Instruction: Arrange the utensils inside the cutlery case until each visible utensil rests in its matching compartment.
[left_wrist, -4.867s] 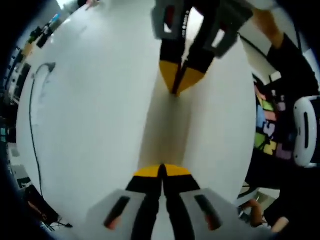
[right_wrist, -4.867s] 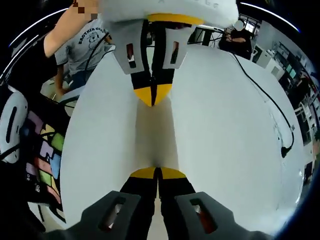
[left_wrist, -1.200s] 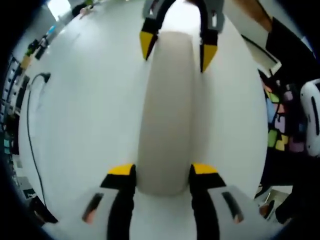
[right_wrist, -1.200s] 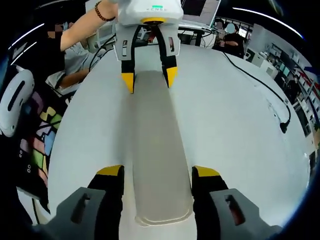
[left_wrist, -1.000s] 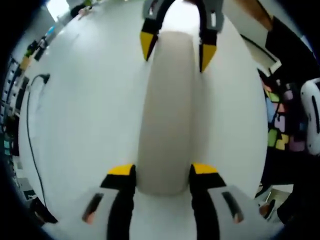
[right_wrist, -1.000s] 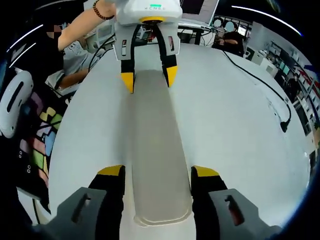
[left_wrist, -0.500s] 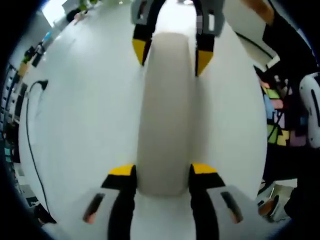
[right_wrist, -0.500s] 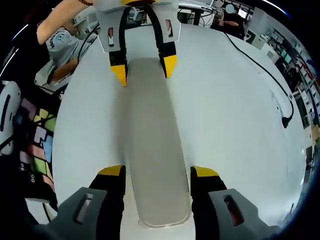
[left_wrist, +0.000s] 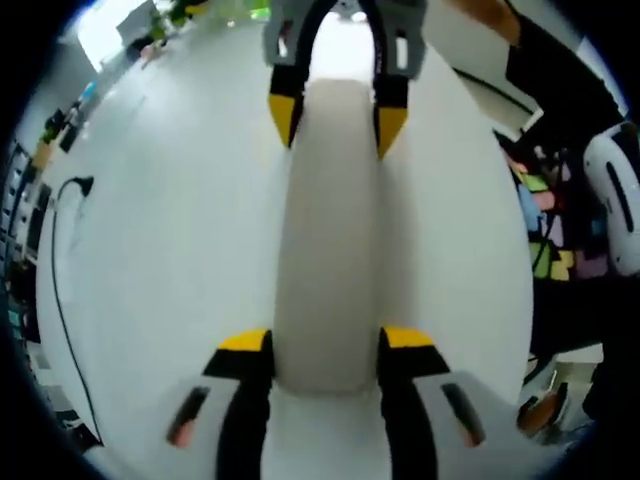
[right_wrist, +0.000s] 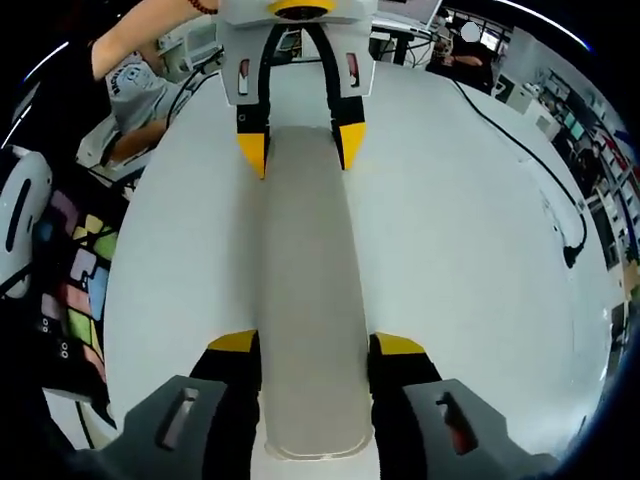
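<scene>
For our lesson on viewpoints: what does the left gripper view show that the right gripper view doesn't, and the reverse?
Left gripper view: a bright patch beyond the white table. Right gripper view: a person's grey T-shirt. Both: the closed cutlery case on the table, left gripper and right gripper clamping opposite ends, a black cable, a colourful mat.

The cutlery case (left_wrist: 328, 240) is viewed lengthwise and close from opposite ends. In the left gripper view, the right gripper (left_wrist: 334, 112) is faced across it; in the right gripper view, the left gripper (right_wrist: 300, 144) is faced. The case and white table (right_wrist: 450, 250) are shared.
</scene>
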